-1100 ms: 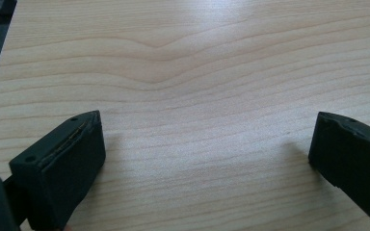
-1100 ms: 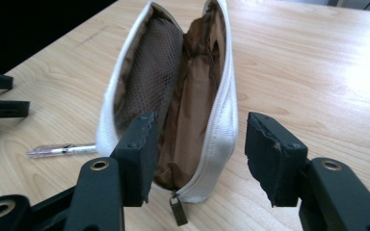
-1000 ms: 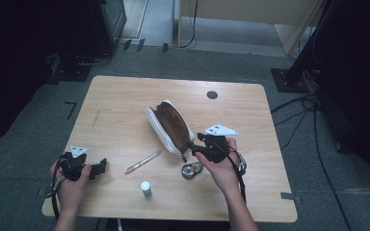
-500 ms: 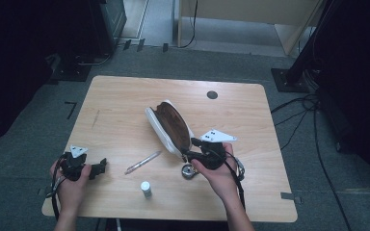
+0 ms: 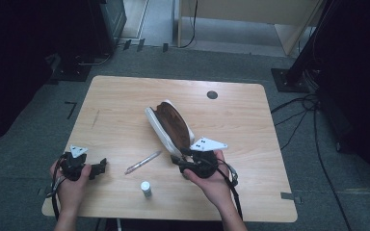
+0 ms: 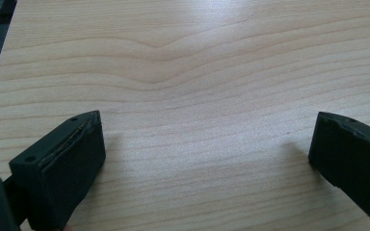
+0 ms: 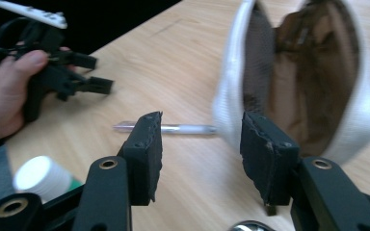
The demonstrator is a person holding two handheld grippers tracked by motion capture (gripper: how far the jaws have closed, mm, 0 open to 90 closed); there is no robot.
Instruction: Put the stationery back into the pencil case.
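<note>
The pouch (image 5: 169, 126) lies open in the middle of the desk (image 5: 125, 96). The right gripper (image 5: 177, 160) is at its near end, fingers (image 7: 144, 149) half spread and just closing on nothing; a metal thing (half hidden) lies below them. The risk: they may push the pouch away. The pen (image 5: 143, 161) lies left of the pouch. The left gripper (image 5: 101, 167), far left of the pouch, has spread, empty fingers.

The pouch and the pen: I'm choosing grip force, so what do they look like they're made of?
The pouch looks like soft white textured fabric or faux leather with a brown cloth lining, sagging open. The pen looks like clear, glossy hard plastic, though it's blurred.
</note>
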